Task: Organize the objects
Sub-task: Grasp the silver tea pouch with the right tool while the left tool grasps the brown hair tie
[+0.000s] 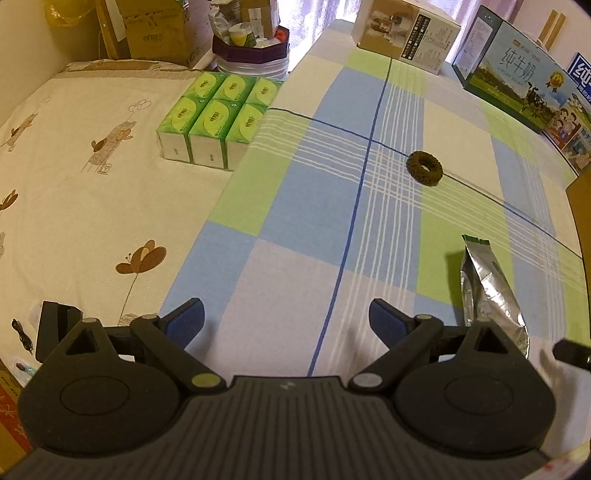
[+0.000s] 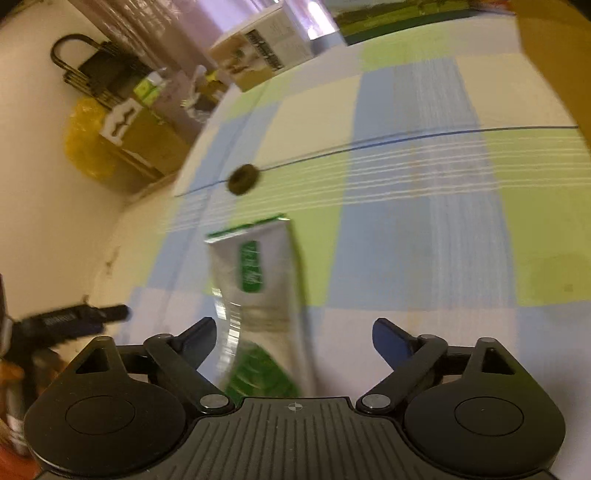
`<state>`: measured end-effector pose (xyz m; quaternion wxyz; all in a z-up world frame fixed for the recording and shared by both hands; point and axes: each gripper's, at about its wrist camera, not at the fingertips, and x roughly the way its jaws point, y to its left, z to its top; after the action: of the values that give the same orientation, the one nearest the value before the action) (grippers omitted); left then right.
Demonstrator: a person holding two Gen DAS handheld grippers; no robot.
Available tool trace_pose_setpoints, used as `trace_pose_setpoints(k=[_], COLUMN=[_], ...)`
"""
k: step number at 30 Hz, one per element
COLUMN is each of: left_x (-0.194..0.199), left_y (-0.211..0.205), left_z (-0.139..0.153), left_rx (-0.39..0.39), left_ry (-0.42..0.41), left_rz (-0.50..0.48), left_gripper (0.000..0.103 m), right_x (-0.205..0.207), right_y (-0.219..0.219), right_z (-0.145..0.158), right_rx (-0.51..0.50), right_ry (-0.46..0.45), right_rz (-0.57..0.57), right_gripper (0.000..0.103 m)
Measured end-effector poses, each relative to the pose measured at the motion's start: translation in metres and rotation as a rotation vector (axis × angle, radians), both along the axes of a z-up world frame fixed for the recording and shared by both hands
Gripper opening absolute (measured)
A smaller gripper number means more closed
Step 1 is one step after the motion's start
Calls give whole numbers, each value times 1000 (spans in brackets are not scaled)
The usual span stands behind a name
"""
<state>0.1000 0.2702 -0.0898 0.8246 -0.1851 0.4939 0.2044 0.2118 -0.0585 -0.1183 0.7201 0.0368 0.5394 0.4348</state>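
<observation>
A dark fuzzy hair-tie ring (image 1: pixel 424 167) lies on the checked blue, green and white cloth (image 1: pixel 332 229), well ahead of my left gripper (image 1: pixel 286 319), which stands open over bare cloth. A silver foil pouch with green print (image 1: pixel 491 291) lies to its right. In the blurred right wrist view the same pouch (image 2: pixel 258 295) reaches in between the open fingers of my right gripper (image 2: pixel 295 338), nearer the left finger; the jaws are wide apart and not closed on it. The ring (image 2: pixel 243 179) lies beyond the pouch.
A pack of green tissue boxes (image 1: pixel 212 120) sits on the cream floral sheet at left. Cartons line the far and right edge: a beige box (image 1: pixel 406 31) and milk cartons (image 1: pixel 517 85). A brown cardboard edge (image 1: pixel 580 221) stands at right. Boxes and a yellow bag (image 2: pixel 88 144) stand off the bed.
</observation>
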Motion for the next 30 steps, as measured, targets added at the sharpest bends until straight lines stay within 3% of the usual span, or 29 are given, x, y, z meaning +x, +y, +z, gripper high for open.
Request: trace_pose_setpoints(k=[9, 15, 19, 21, 25, 30], left_x=[-9, -13, -9, -5, 9, 36], left_y=[5, 8, 6, 5, -2, -16], left_z=[-2, -6, -8, -10, -13, -15], left_rx=[4, 17, 20, 17, 11, 22], left_ry=[4, 15, 22, 23, 23, 14], left_rz=[20, 29, 14, 4, -30, -95], left_gripper=[94, 94, 94, 94, 94, 94], right_x=[-41, -66, -73, -70, -57, -32], right_y=[75, 99, 102, 99, 95, 75], right_z=[-19, -38, -43, -43, -37, -32], right_rx=[-156, -306, -340, -336, -324, -310], right_ry=[-147, -290, -382, -402, -410, -383], right_rz=[179, 235, 260, 257, 232, 173], right_gripper=[92, 92, 91, 84, 55, 50])
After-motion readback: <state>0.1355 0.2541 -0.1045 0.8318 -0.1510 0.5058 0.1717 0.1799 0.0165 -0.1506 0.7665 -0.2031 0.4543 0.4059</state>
